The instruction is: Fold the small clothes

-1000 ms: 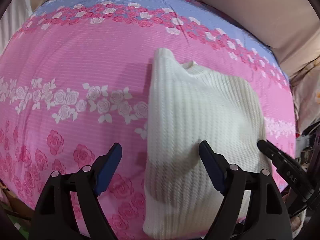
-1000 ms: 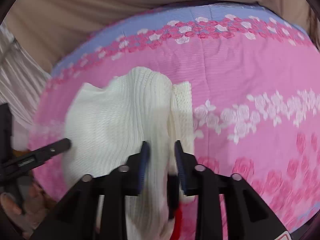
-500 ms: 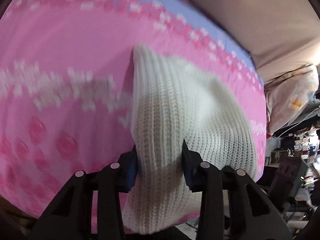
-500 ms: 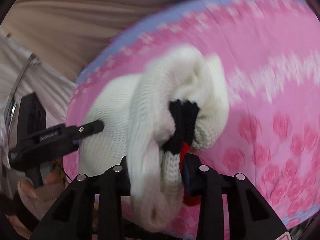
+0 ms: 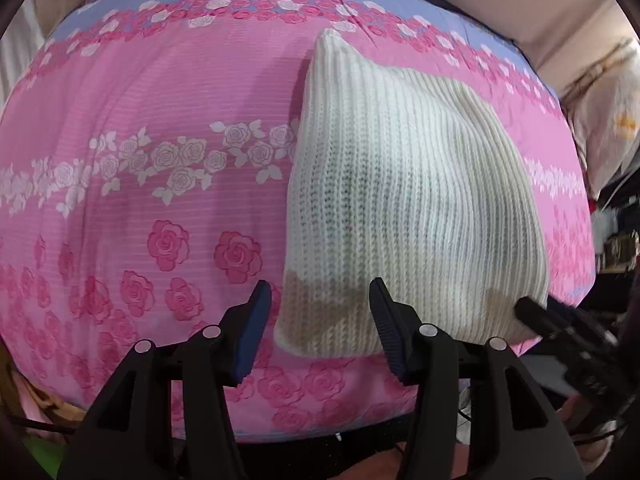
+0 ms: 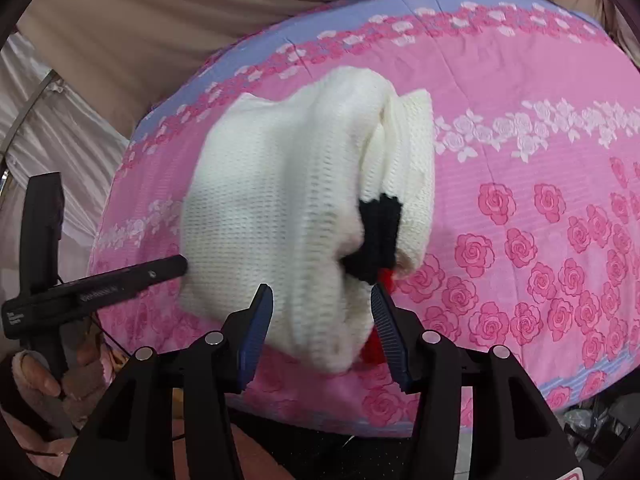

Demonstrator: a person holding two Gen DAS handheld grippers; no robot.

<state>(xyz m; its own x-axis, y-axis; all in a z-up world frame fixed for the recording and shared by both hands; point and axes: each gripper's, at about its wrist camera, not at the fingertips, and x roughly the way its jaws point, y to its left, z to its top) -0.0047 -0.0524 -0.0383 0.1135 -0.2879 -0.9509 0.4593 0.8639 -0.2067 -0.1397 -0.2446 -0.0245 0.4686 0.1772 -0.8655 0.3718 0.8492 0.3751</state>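
A white ribbed knit sweater [image 5: 400,200] lies folded on the pink rose bedspread [image 5: 140,120]. Its near left corner sits between the opening jaws of my left gripper [image 5: 320,320], and the pads stand clear of the knit. In the right wrist view the sweater [image 6: 280,200] is humped, with a black and red patch [image 6: 380,236] showing at the fold. That thick fold fills the gap of my right gripper [image 6: 320,320], whose jaws are opening too. One finger [image 5: 536,314] of the right gripper shows at the sweater's near right corner. A finger [image 6: 160,270] of the left gripper touches its left edge.
A person's hand [image 6: 36,376] holds the left gripper at the bed's near left. A beige wall [image 6: 160,40] runs behind the bed, with a pale curtain [image 6: 60,140] to the left. A cream cloth bundle [image 5: 600,120] and dark clutter [image 5: 616,240] lie off the bed's right edge.
Half a second ago both grippers were closed on the sweater, and the right one held a fold lifted. Now both sets of jaws have parted and the sweater lies lower on the bed.
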